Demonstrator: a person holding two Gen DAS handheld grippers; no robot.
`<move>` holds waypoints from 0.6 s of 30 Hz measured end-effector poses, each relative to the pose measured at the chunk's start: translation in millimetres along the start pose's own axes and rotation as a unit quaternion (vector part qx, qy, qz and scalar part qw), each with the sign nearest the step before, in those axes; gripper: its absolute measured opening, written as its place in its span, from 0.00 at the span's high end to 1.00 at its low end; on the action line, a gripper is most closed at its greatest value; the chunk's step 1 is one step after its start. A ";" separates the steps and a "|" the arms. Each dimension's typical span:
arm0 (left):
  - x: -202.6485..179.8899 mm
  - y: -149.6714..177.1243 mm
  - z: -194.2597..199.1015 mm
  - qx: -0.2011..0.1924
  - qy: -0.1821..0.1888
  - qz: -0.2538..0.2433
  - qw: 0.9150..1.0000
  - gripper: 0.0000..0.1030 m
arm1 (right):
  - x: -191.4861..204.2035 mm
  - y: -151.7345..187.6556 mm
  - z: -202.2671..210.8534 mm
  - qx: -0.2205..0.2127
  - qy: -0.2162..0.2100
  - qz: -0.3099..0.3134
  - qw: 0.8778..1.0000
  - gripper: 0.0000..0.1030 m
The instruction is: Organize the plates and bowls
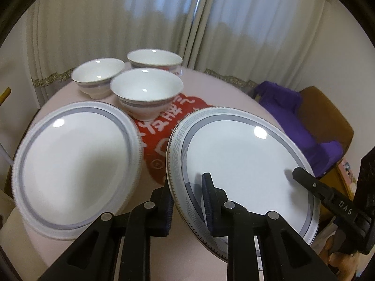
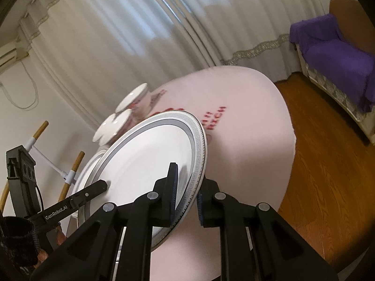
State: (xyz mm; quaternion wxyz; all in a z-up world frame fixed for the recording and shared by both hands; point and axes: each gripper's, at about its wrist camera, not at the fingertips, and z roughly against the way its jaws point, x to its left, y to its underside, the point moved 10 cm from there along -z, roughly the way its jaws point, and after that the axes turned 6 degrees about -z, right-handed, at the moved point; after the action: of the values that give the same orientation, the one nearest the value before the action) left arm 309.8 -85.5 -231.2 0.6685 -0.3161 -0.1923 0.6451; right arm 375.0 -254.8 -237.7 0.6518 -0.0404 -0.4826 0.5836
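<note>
A white plate with a grey band and key-pattern rim (image 1: pixel 239 164) is held tilted above the round table. My left gripper (image 1: pixel 187 208) is shut on its near-left rim. My right gripper (image 2: pixel 187 194) is shut on the same plate (image 2: pixel 145 161) at its other rim; its finger (image 1: pixel 311 185) shows in the left wrist view. A second matching plate (image 1: pixel 72 164) lies flat on the table at the left. Three white bowls (image 1: pixel 145 91) (image 1: pixel 97 75) (image 1: pixel 154 58) stand behind the plates.
The table has a pink cloth (image 2: pixel 246 145) with a red printed patch (image 1: pixel 161 128). Curtains hang behind. A brown chair with purple cloth (image 1: pixel 302 126) stands right of the table. Wooden poles (image 2: pixel 72 173) stand at the left. Wooden floor (image 2: pixel 328 164) lies to the right.
</note>
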 end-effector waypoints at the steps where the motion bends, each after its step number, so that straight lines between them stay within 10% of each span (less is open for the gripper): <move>1: 5.3 0.6 8.3 -0.005 0.000 0.002 1.000 0.82 | 8.9 1.4 3.4 -0.002 -0.002 0.003 1.000 0.86; 18: 148.2 29.2 81.4 -0.039 -0.072 0.061 0.995 0.83 | 147.8 61.9 -57.2 0.051 -0.051 0.048 0.996 0.86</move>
State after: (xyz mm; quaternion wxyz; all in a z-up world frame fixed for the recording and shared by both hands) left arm 247.9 73.6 -213.9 0.5998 -0.3055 -0.2456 0.6976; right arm 347.3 -87.9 -220.2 0.5986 0.0000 -0.4824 0.6396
